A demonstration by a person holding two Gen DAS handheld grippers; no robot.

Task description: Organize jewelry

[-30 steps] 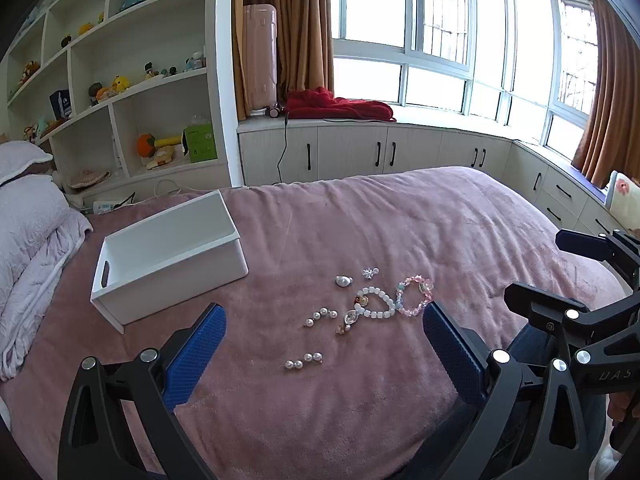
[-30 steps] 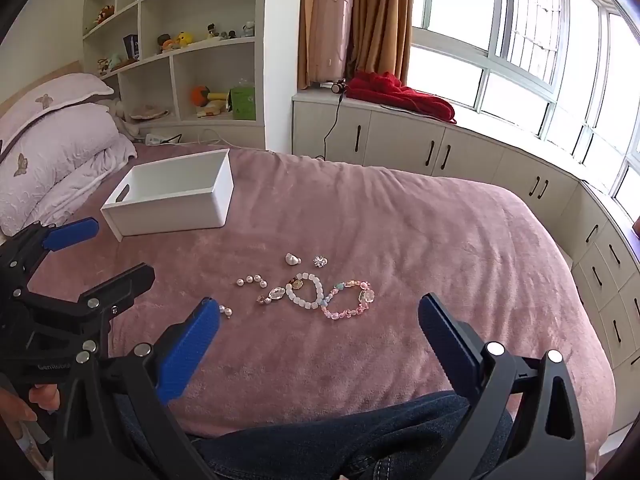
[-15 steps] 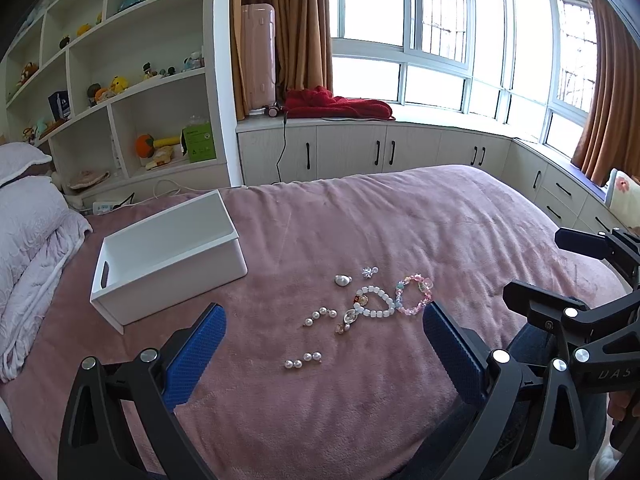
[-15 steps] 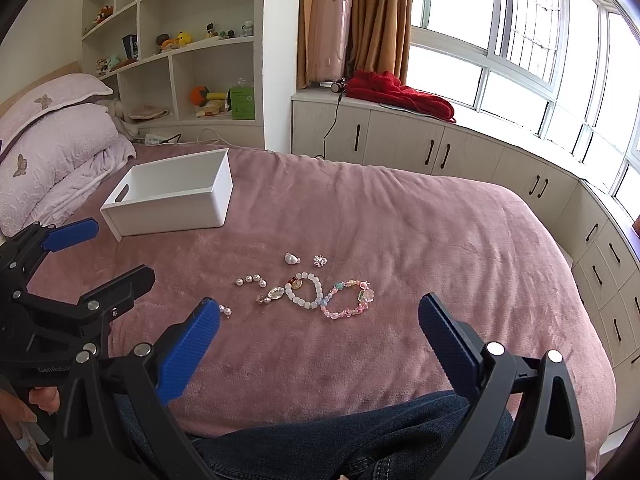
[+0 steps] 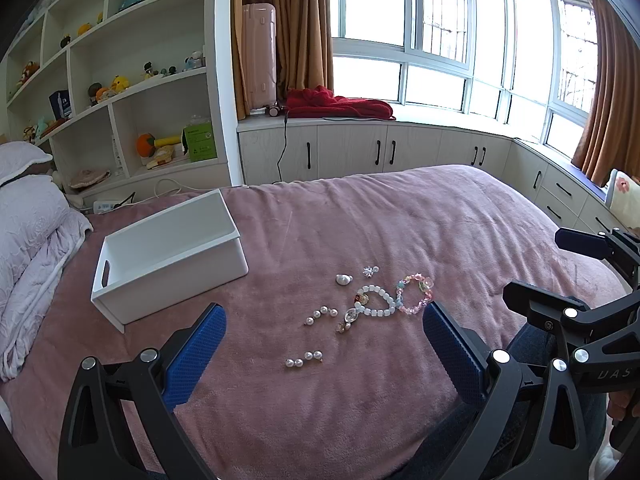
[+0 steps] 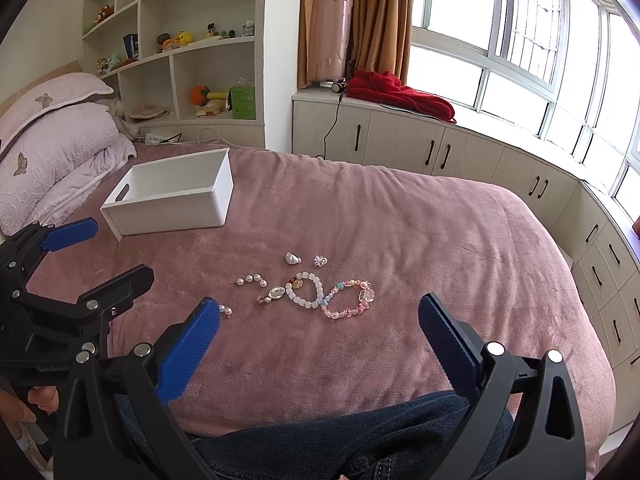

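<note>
Jewelry lies on the pink bedspread: a white bead bracelet (image 5: 376, 301) (image 6: 309, 291), a pink bead bracelet (image 5: 416, 294) (image 6: 350, 299), two pearl strands (image 5: 320, 314) (image 5: 304, 359) (image 6: 251, 279), a crystal pendant (image 5: 348, 318) (image 6: 274, 293), a pearl shell piece (image 5: 343, 279) (image 6: 293, 258) and a small silver flower (image 5: 370, 270) (image 6: 319, 260). An empty white box (image 5: 168, 256) (image 6: 172, 196) stands to their left. My left gripper (image 5: 322, 340) is open above the near pearls. My right gripper (image 6: 320, 332) is open, short of the bracelets.
Pillows (image 6: 52, 152) lie at the left end of the bed. White shelves (image 5: 120, 100) and window cabinets (image 5: 400, 152) stand beyond the bed. My jeans-clad leg (image 6: 320, 432) is at the near bed edge.
</note>
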